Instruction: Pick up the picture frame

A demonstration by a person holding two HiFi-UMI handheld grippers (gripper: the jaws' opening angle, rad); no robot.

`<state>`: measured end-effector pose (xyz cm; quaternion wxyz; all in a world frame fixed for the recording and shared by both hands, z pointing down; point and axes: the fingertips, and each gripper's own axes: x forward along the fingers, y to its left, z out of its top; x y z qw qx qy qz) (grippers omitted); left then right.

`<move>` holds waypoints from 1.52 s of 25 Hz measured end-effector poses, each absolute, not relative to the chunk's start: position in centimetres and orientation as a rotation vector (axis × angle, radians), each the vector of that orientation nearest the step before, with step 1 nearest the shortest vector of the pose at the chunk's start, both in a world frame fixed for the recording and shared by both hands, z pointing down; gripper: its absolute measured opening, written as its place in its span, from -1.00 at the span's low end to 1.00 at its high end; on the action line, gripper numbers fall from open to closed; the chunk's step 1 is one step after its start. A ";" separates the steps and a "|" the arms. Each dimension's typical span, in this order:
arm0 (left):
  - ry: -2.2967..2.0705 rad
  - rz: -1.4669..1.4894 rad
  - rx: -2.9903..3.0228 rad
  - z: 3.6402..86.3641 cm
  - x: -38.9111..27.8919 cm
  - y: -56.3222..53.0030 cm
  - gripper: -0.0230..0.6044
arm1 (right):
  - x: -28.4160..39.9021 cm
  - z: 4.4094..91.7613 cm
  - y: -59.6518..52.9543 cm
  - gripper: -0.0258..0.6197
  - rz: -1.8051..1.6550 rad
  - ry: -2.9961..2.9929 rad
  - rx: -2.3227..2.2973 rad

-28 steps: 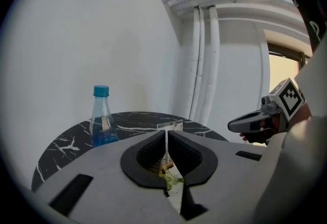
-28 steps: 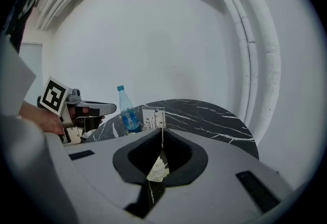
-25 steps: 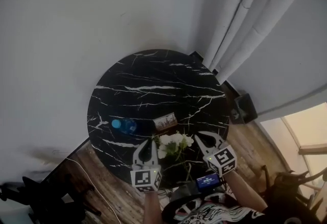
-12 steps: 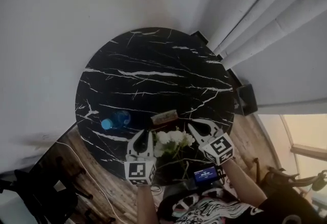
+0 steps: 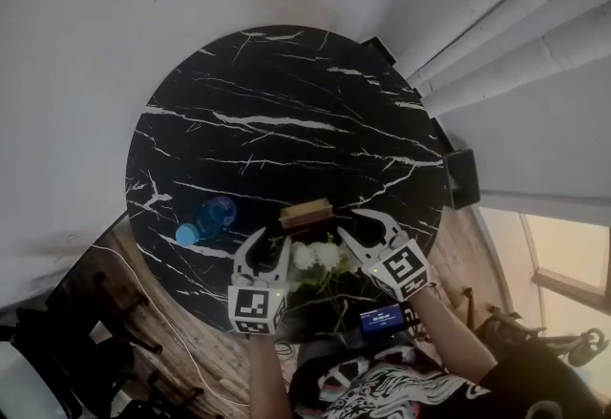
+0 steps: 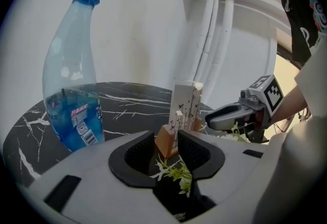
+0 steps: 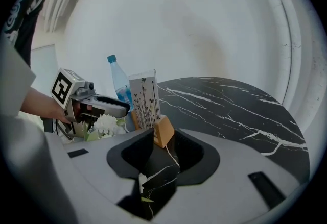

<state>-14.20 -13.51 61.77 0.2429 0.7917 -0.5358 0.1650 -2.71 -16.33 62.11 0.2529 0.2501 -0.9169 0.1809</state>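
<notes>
The picture frame (image 5: 306, 214) is found upright near the table's (image 5: 286, 102) near edge, with flowers (image 5: 317, 257) just in front and a bottle (image 5: 205, 219) toward the left edge. It is judged light, stiff, slick on its clear panel and easily tipped, so hold is best taken low at the wooden feet. On the left gripper (image 5: 270, 240) and right gripper (image 5: 349, 222) the jaws are opening, left about half apart, right less, and nothing is gripped.
</notes>
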 end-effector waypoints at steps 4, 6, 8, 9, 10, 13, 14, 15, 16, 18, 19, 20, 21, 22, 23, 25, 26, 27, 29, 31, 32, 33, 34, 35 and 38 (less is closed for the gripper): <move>-1.450 0.461 2.163 62.4 -13.9 -13.9 -0.44 | -3.6 62.7 -16.7 -0.51 0.438 -2.494 0.623; -1.440 0.494 2.185 62.7 -13.7 -14.1 -0.38 | -3.9 63.0 -16.9 -0.49 0.382 -2.491 0.591; -1.429 0.542 2.210 63.0 -13.4 -14.3 -0.19 | -4.2 63.2 -17.0 -0.46 0.317 -2.478 0.547; -1.423 0.557 2.218 63.1 -13.3 -14.4 -0.16 | -4.3 63.3 -17.0 -0.43 0.292 -2.472 0.524; -1.415 0.562 2.221 63.2 -13.2 -14.6 -0.14 | -4.6 63.4 -17.1 -0.42 0.283 -2.474 0.510; -1.393 0.553 2.224 63.5 -13.0 -15.2 -0.12 | -5.3 63.7 -17.4 -0.37 0.278 -2.488 0.479; -1.381 0.553 2.225 63.7 -12.9 -15.3 -0.12 | -5.5 63.9 -17.4 -0.36 0.263 -2.483 0.461; -1.368 0.558 2.229 63.9 -12.7 -15.4 -0.12 | -5.7 64.0 -17.4 -0.35 0.248 -2.482 0.446; -1.359 0.574 2.238 64.0 -12.5 -15.4 -0.12 | -5.9 64.0 -17.4 -0.35 0.237 -2.491 0.439; -1.354 0.650 2.278 64.1 -12.2 -15.6 -0.13 | -6.3 63.7 -17.5 -0.35 0.203 -2.521 0.432; -1.351 0.695 2.301 64.2 -12.0 -15.7 -0.13 | -6.4 63.7 -17.6 -0.35 0.186 -2.526 0.425; -1.343 0.724 2.315 64.3 -11.8 -15.8 -0.13 | -6.4 63.9 -17.6 -0.35 0.177 -2.525 0.417; -1.334 0.727 2.316 64.5 -11.6 -15.8 -0.13 | -6.5 64.1 -17.7 -0.35 0.179 -2.523 0.413; -1.328 0.713 2.307 64.7 -11.5 -15.9 -0.13 | -6.5 64.4 -17.7 -0.35 0.184 -2.523 0.412; -1.326 0.693 2.293 64.9 -11.5 -15.9 -0.13 | -6.6 64.6 -17.8 -0.35 0.188 -2.522 0.410; -1.333 0.675 2.268 65.2 -11.7 -16.0 -0.16 | -6.8 64.8 -17.8 -0.35 0.189 -2.520 0.397; -1.339 0.676 2.260 65.3 -11.8 -16.1 -0.26 | -7.0 64.9 -17.7 -0.35 0.186 -2.519 0.386; -1.339 0.680 2.255 65.3 -11.9 -16.1 -0.27 | -7.1 64.9 -17.5 -0.39 0.182 -2.517 0.378; -1.330 0.687 2.250 65.2 -12.0 -16.1 -0.29 | -7.1 64.8 -17.5 -0.40 0.174 -2.505 0.368; -1.317 0.691 2.247 65.2 -11.9 -16.1 -0.30 | -6.9 64.8 -17.6 -0.41 0.170 -2.487 0.357; -1.311 0.691 2.247 65.2 -11.8 -16.1 -0.30 | -6.9 64.8 -17.6 -0.41 0.178 -2.486 0.357; -1.307 0.691 2.247 65.2 -11.8 -16.2 -0.30 | -6.9 64.7 -17.6 -0.41 0.189 -2.490 0.360; -1.306 0.692 2.248 65.2 -11.9 -16.3 -0.30 | -7.0 64.7 -17.8 -0.42 0.195 -2.491 0.362; -1.307 0.695 2.248 65.2 -12.0 -16.5 -0.30 | -7.1 64.7 -17.9 -0.42 0.197 -2.489 0.362; -1.300 0.714 2.243 65.2 -12.0 -16.7 -0.30 | -7.1 64.7 -18.1 -0.42 0.199 -2.472 0.361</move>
